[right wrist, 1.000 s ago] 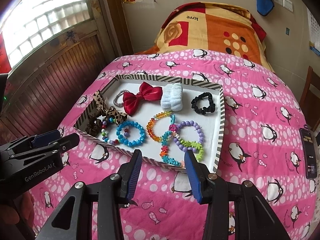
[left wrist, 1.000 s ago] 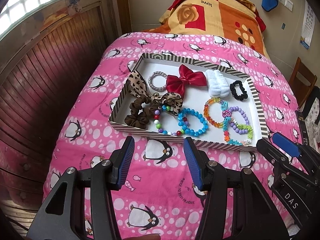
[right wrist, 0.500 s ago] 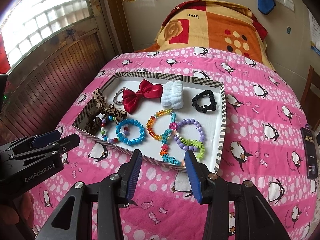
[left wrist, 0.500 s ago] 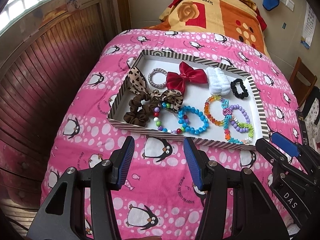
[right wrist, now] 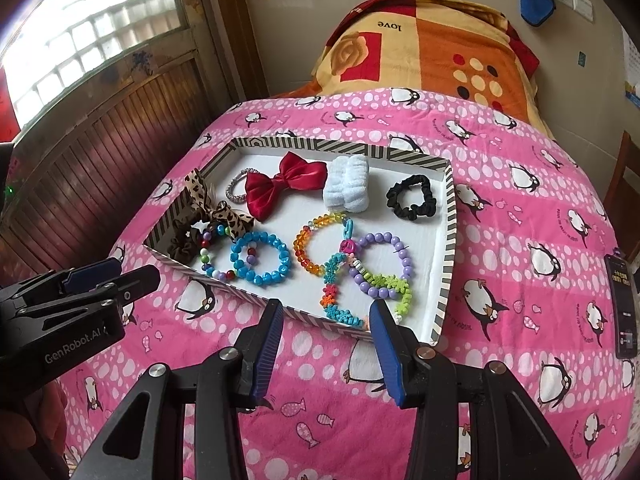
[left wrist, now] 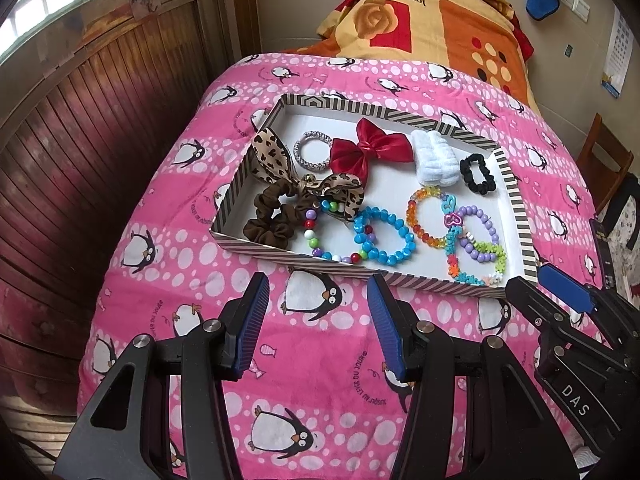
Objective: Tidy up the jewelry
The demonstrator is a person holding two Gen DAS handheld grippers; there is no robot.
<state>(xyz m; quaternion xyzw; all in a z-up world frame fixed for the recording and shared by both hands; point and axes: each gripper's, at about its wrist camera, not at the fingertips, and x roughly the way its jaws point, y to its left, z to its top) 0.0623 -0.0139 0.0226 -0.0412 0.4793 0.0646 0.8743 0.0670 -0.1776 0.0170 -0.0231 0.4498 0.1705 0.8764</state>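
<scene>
Pink penguin-print bedding [left wrist: 320,360] covers a bed beside wood-panelled wall, an orange patterned pillow [right wrist: 432,52] at its head. On it sits a striped-rim tray [left wrist: 516,200] holding everything: hair pieces along the back, namely a red bow [left wrist: 368,152], white scrunchie [left wrist: 436,160] and black scrunchie [left wrist: 478,172], with beaded bracelets in front, a blue one [left wrist: 384,236] among them. Both claws, left gripper [left wrist: 316,328] and right gripper [right wrist: 326,344], hover released and empty before the near rim. That fits either sorting about to happen or finished; which, I cannot judge.
</scene>
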